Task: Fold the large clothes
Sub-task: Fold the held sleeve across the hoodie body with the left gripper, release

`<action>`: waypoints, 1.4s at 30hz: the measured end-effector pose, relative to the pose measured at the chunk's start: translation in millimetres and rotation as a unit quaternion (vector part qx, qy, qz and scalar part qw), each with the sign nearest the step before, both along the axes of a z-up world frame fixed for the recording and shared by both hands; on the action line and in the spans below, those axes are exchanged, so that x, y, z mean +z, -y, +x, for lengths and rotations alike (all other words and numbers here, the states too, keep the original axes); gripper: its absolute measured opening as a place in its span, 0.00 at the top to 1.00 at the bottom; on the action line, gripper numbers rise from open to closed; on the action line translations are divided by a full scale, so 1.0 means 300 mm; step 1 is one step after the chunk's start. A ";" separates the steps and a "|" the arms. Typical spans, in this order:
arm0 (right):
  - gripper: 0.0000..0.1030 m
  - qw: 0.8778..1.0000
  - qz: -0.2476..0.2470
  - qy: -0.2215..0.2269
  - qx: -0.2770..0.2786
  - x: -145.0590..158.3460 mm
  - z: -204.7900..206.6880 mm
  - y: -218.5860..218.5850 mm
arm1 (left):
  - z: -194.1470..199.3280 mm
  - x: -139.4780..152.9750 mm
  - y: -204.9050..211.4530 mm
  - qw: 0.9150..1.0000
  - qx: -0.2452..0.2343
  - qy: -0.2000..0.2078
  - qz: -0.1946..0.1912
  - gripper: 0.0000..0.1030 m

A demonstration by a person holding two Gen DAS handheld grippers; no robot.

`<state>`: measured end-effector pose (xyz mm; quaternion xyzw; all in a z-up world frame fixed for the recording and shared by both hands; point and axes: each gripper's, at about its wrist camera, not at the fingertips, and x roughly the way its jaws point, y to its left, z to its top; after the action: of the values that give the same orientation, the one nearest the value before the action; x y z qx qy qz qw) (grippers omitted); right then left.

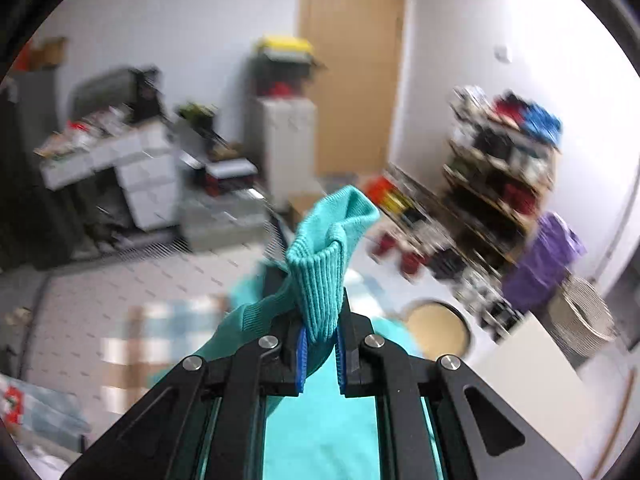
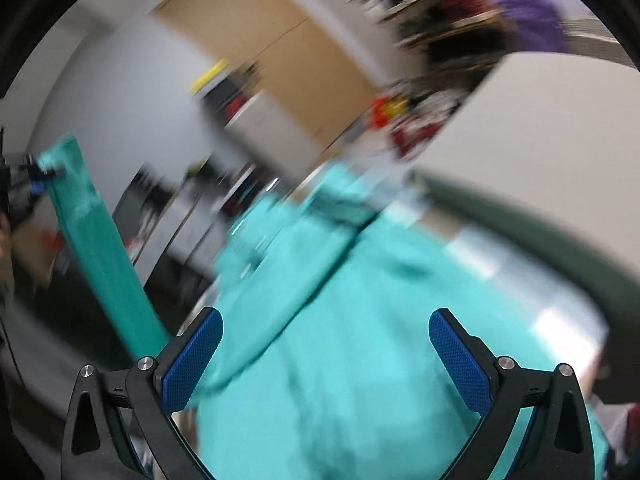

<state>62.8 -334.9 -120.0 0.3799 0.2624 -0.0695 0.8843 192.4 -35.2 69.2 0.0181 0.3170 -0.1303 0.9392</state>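
A large teal garment (image 2: 340, 340) lies spread below my right gripper. My left gripper (image 1: 320, 344) is shut on the ribbed cuff of its sleeve (image 1: 324, 264) and holds it raised in the air. In the right wrist view that sleeve (image 2: 100, 248) stretches up to the left gripper (image 2: 36, 172) at the far left. My right gripper (image 2: 326, 356) is open and empty, with its blue pads (image 2: 192, 364) wide apart just above the garment's body. Both views are motion-blurred.
A checked cloth (image 1: 160, 320) covers the surface under the garment. A white board (image 2: 540, 120) stands to the right, with cluttered shelves (image 1: 500, 168), a purple bag (image 1: 548, 260) and a woven basket (image 1: 584, 316) behind it. Drawers (image 1: 148, 184) and a wooden door (image 1: 352, 60) are further off.
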 end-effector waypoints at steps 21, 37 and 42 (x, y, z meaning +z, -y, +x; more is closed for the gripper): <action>0.00 0.991 0.043 -0.005 -0.123 -0.032 -0.093 0.181 | 0.264 -0.532 0.365 0.939 -0.130 -0.262 -0.183 0.71; 0.00 0.995 0.070 0.000 -0.068 -0.037 -0.057 0.122 | 0.091 -0.530 -0.669 0.971 0.083 -0.193 -0.117 0.36; 0.00 0.996 0.061 -0.010 -0.064 -0.043 -0.047 0.099 | 0.025 -0.662 -0.728 0.959 0.075 -0.225 -0.156 0.36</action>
<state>48.6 -364.5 -132.9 0.4487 0.2499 -0.1139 0.8504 200.0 183.1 -129.5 -0.1823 0.4967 -0.1083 0.8416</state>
